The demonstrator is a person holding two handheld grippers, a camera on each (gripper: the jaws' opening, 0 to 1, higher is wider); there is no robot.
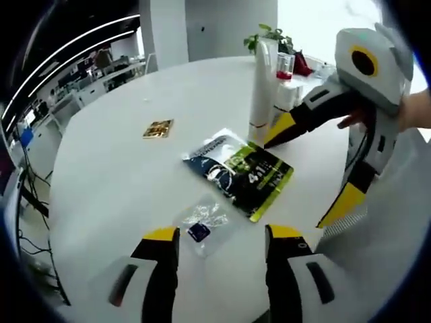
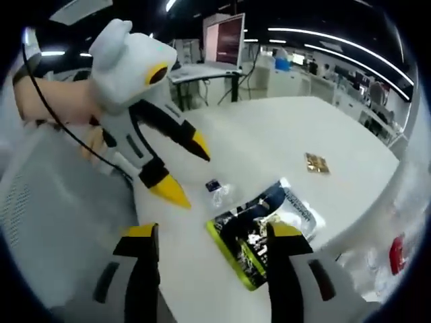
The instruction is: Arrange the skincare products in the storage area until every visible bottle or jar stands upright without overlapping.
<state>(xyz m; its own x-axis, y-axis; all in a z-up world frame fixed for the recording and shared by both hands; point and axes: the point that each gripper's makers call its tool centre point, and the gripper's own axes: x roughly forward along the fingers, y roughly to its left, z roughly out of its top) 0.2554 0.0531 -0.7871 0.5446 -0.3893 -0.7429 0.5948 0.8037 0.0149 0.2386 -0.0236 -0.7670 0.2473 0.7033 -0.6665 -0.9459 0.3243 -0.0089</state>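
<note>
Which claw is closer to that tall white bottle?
The right claw: its upper tip reaches almost to the base of the tall white bottle. The left claw sits farther back, beyond the green-and-black sachet.

left gripper point(image 1: 219, 252): white body, black jaws, yellow tips. right gripper point(image 2: 212, 252): same colours, yellow-ringed black circle, thin black cable.

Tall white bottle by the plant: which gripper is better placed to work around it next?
Right, probably. In the left gripper view the right gripper sits open, its upper jaw tip close beside the white bottle. The left gripper hangs open over the small clear packet, farther away, with the green pouch between.
</note>
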